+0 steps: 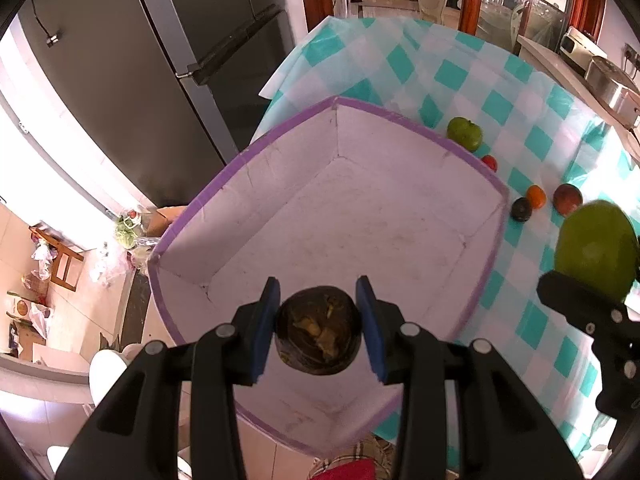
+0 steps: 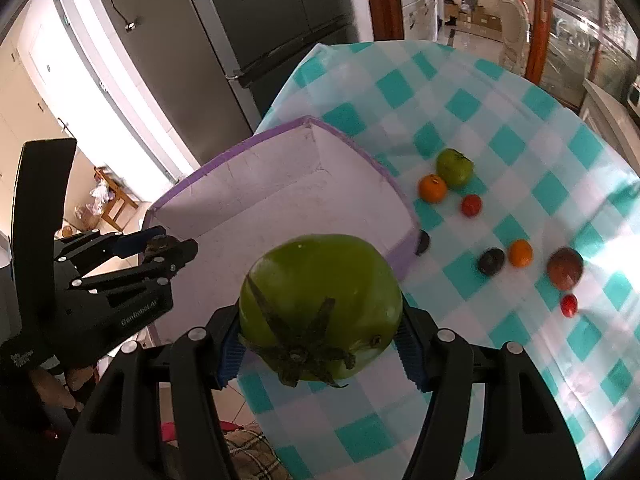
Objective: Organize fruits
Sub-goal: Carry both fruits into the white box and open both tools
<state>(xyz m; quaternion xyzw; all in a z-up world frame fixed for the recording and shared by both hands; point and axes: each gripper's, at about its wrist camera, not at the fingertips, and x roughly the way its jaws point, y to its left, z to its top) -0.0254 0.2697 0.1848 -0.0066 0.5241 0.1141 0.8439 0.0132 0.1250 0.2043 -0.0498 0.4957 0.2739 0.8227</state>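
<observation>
The left gripper (image 1: 318, 330) is clamped on a dark, blotched round fruit (image 1: 318, 330) above the near end of the purple-rimmed white box (image 1: 400, 216). Beside the box's right wall, the right gripper (image 2: 320, 344) grips a large green tomato (image 2: 320, 304) over the checked tablecloth (image 2: 520, 144). Beyond that wall lie a dark plum (image 2: 491, 261), two oranges (image 2: 432, 188), a smaller green tomato (image 2: 454, 168) and small red fruits (image 2: 471, 205).

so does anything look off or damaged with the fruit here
Yes: the small dark fruit gripped in the left tool looks damaged, its dark surface broken with yellowish patches showing. The big green fruit in the right tool looks intact, stem and leaves attached. The white box holds no fruit yet.
</observation>
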